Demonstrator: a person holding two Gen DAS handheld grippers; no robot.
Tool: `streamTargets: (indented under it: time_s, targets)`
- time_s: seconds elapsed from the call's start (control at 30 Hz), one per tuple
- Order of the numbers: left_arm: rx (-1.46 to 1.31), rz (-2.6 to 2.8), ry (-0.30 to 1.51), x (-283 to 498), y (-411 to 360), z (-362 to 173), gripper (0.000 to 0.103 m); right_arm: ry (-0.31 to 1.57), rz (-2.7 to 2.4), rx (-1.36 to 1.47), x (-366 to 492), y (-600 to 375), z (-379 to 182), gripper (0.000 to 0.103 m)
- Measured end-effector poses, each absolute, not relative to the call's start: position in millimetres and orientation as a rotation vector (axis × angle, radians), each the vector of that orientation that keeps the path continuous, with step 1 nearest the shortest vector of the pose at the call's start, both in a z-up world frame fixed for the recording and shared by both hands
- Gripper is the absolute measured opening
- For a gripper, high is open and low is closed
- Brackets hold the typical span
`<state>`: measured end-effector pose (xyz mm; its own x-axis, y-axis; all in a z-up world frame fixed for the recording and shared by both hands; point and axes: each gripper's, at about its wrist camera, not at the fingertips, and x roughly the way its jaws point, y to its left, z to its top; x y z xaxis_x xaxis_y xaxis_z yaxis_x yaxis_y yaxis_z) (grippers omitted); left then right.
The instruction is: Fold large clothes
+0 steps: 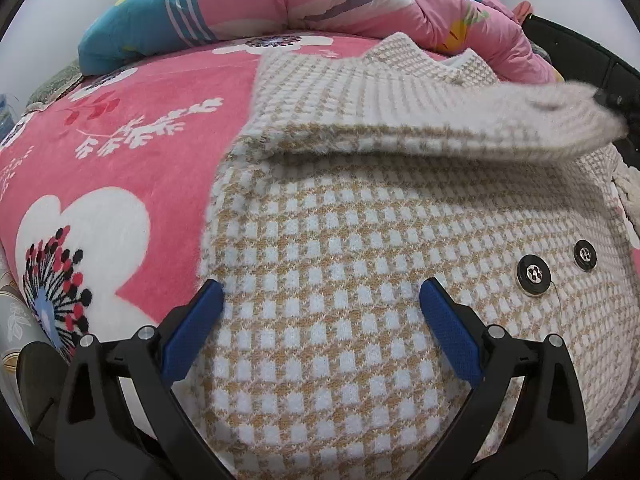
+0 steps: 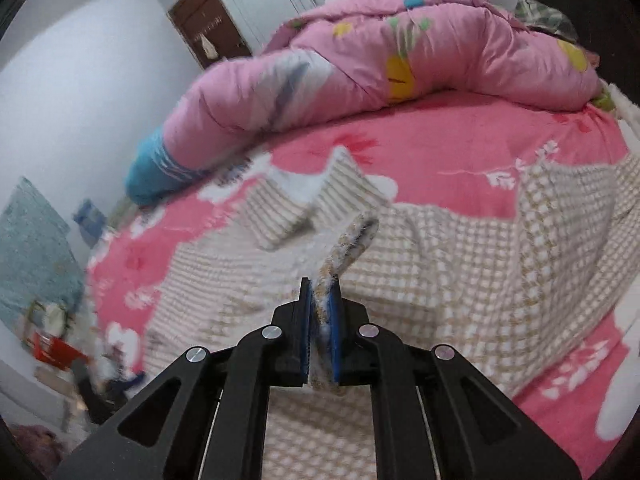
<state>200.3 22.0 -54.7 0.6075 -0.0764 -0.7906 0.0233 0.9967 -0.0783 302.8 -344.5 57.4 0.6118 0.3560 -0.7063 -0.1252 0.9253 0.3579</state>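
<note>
The right gripper (image 2: 320,292) pinched the checked sweater's (image 1: 340,280) edge at frame centre; the left gripper (image 1: 322,294) gaped wide over it, lower frame.

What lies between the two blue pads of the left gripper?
In the left wrist view, only the checked knit garment lies under the gap. The left gripper stands open and clamps nothing.

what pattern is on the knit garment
Tan-and-white checks on the knit garment, clearest in the left wrist view.
</note>
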Motion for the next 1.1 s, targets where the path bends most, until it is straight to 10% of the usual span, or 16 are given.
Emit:
streamTargets:
  time_s: [0.2,0.5,0.7,0.97,1.1]
  targets:
    - [-0.062,-0.058,0.915,199.9,22.6,-54.4,0.095,1.092,0.159,0.239,317.6,-360.8,-13.5,0.009]
    - [-0.066,-0.060,0.913,199.5,23.0,-53.8,0.095,0.876,0.239,-0.005,301.9,-302.6,56.9,0.026]
    - [-0.091,-0.090,0.904,195.7,28.3,-51.3,0.095,1.143,0.336,-0.048,324.0,-290.0,-37.7,0.026]
    - [-0.189,-0.161,0.875,191.3,44.9,-51.8,0.095,1.092,0.389,-0.047,324.4,-251.4,24.0,0.029]
    - [-0.200,-0.167,0.872,188.7,45.2,-48.2,0.095,1.017,0.503,-0.050,328.8,-214.0,21.8,0.053]
